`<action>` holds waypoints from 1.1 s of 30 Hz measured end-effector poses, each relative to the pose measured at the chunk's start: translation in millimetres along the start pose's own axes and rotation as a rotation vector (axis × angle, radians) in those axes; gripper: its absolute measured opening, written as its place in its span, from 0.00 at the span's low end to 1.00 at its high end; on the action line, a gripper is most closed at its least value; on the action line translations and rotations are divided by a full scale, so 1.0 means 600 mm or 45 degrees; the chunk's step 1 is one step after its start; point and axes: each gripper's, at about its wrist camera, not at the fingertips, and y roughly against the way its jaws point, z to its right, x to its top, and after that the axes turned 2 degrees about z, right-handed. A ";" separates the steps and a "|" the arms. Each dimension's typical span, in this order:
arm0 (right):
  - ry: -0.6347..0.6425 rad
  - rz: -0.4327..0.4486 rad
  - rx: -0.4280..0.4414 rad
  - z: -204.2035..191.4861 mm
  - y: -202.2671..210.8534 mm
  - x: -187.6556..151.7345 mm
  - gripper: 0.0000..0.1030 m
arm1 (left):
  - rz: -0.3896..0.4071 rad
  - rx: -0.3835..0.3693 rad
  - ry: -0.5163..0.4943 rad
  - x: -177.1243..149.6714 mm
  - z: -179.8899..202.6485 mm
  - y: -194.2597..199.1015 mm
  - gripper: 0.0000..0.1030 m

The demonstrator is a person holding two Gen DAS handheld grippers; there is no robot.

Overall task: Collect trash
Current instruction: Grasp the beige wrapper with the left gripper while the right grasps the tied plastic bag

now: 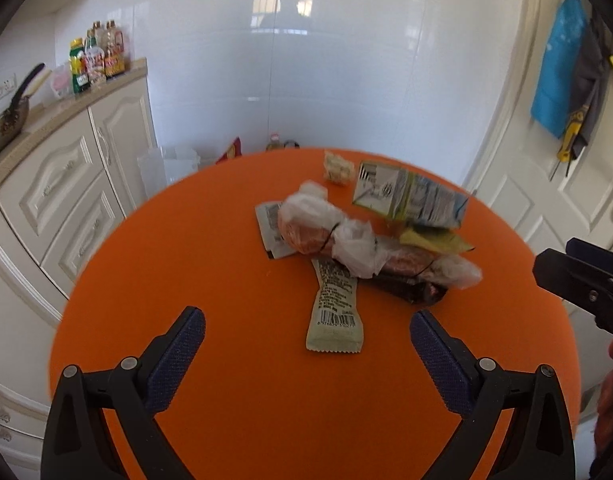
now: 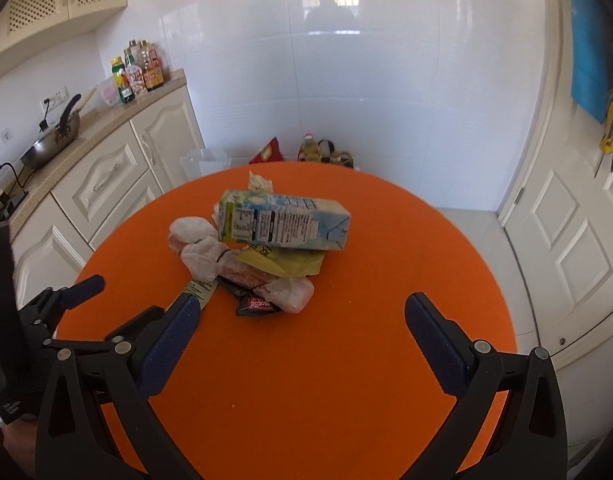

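A pile of trash lies on the round orange table. It holds a milk carton, tied plastic bags, a pale green wrapper, a yellow packet, a dark wrapper and a crumpled tissue. My left gripper is open above the table, just short of the pale wrapper. My right gripper is open and empty, short of the pile. The right gripper also shows at the left wrist view's right edge.
White cabinets with a counter, a pan and bottles stand at the left. A clear bin stands on the floor behind the table. A white door is at the right.
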 end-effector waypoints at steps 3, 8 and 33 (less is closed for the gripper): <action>-0.016 -0.053 0.024 0.012 -0.037 0.001 1.00 | -0.069 -0.006 -0.012 0.021 0.011 -0.059 0.88; -0.043 -0.142 0.093 0.027 -0.102 -0.001 1.00 | -0.135 0.029 -0.031 0.052 0.035 -0.126 0.69; 0.171 -0.226 0.416 -0.071 -0.189 0.006 0.92 | -0.104 0.027 0.176 0.092 -0.030 -0.192 0.08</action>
